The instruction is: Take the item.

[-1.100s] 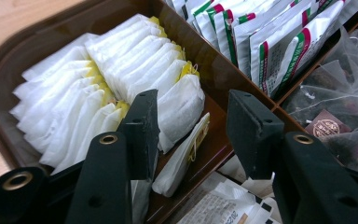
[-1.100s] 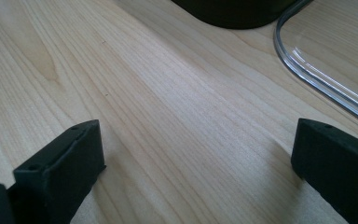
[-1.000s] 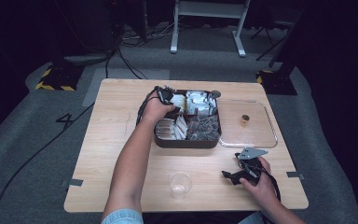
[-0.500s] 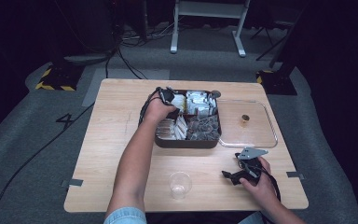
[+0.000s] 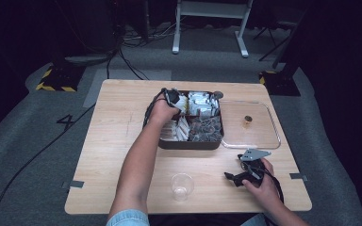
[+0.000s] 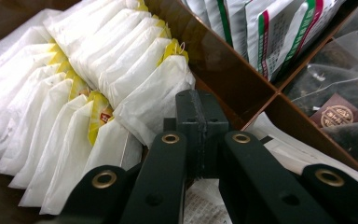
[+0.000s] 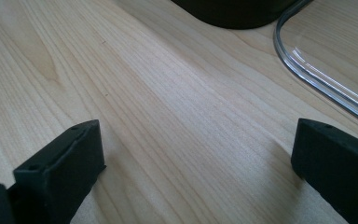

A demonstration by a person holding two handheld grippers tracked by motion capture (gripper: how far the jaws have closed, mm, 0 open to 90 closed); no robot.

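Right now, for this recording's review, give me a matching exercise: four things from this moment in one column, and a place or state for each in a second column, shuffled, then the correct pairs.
Things
1. left gripper
2. right gripper
3. clear plastic cup
4. transparent lid

Places or states
A. lies flat on the table, to the right of the brown box
B. jaws together, inside the box beside the white tea bags
C. stands on the table's near edge, between the person's forearms
D. jaws wide apart, low over bare wood

Pairs: 1-B, 2-D, 3-C, 4-A
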